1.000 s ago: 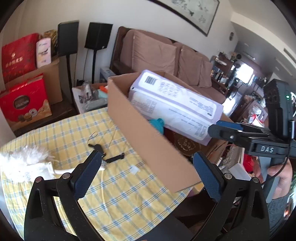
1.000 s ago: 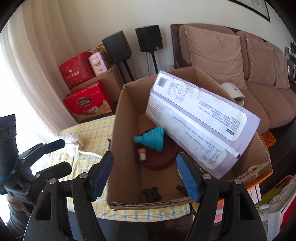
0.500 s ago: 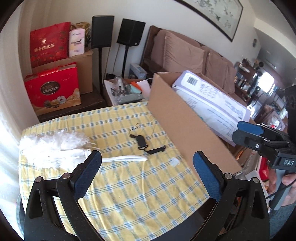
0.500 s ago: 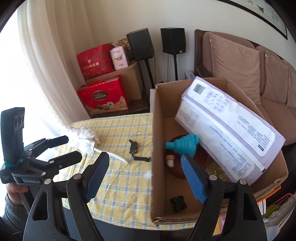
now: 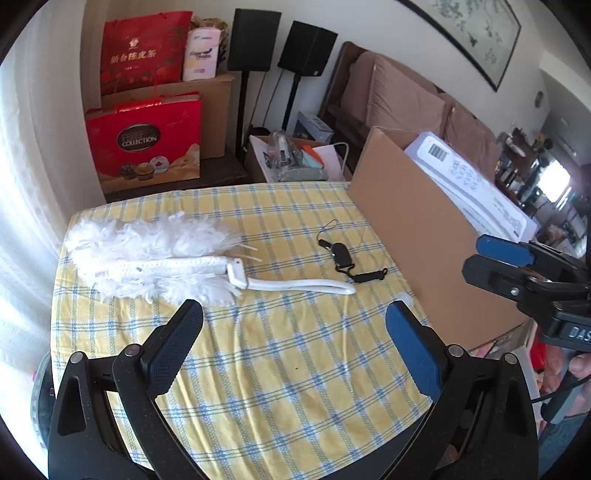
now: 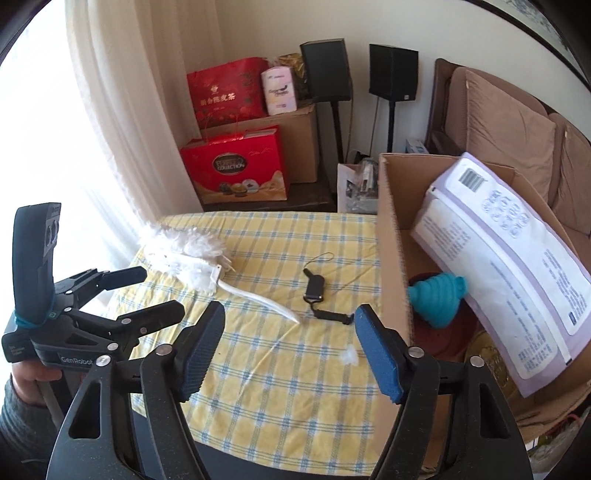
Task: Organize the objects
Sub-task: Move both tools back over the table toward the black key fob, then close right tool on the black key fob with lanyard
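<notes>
- Far left, a red gift bag [image 5: 146, 44] stands on a brown carton [image 5: 212, 110], a white-and-pink pack [image 5: 202, 55] just beside it.
- In front, a red chocolate box [image 5: 146, 142] sits on the floor.
- Two black speakers [image 5: 280, 46] on stands against the far wall.
- Far right, a brown sofa [image 5: 402, 99] under a framed picture [image 5: 476, 33].
- White curtain [image 6: 122, 110] hangs at left.

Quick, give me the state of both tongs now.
Left tongs: open, holding nothing.
Right tongs: open, holding nothing.
</notes>
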Demonstrator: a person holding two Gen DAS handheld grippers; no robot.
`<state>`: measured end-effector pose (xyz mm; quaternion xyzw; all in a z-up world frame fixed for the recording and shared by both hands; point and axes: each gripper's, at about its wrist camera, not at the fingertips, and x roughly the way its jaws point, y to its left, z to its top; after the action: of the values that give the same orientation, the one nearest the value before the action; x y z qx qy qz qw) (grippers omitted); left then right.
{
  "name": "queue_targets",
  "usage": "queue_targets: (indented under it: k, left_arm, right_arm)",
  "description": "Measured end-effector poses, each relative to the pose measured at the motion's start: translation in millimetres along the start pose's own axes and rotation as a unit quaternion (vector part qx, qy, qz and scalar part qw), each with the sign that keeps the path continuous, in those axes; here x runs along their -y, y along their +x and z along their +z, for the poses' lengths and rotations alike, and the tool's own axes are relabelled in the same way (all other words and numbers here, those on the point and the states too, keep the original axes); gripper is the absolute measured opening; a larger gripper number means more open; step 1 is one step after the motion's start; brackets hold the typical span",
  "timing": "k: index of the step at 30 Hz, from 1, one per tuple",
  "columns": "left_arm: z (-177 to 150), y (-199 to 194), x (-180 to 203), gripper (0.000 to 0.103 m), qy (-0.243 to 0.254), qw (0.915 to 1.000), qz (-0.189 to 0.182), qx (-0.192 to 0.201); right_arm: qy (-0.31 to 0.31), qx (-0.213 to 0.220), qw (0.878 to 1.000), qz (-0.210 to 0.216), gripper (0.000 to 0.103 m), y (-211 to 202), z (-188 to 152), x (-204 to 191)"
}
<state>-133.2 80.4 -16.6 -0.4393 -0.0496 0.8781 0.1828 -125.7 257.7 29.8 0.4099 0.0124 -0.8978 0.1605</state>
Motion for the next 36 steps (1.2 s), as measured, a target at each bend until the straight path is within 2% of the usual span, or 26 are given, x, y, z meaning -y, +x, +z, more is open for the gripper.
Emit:
queue_targets:
  k: [2,8,19,25,36]
  left_arm:
    - [-2.3,-0.4,-7.0,0.099,-0.005,1.0,0.004,-0.001]
    - [-8.1,3.2,-22.5,0.099,-0.013,0.9999,0.007,-0.006]
    - [-12.2,19.2,-27.3,0.099,-0.014,0.9997,0.007,-0.019]
    - [-14.1,28.6,-20.7,0.099,-0.002,0.9996,0.002,-0.027]
    - [-19.7,40.0,-25.7,0.099,-0.007,0.9991,-0.008,-0.04]
  right_arm:
    - [-0.006,-0.008,1.0,-0.001,0.064,10.8,2.9,-5.5]
    - [0.017,-0.042,0.999,0.006,0.059,53.1,10.5,-5.9]
    - [0.037,-0.095,0.994,-0.028,0.052,128.4,23.8,8.8]
    - [0.044,-0.118,0.991,-0.044,0.047,156.1,27.0,17.5]
    - [0.034,-0.15,0.985,-0.072,0.047,194.7,22.3,25.2]
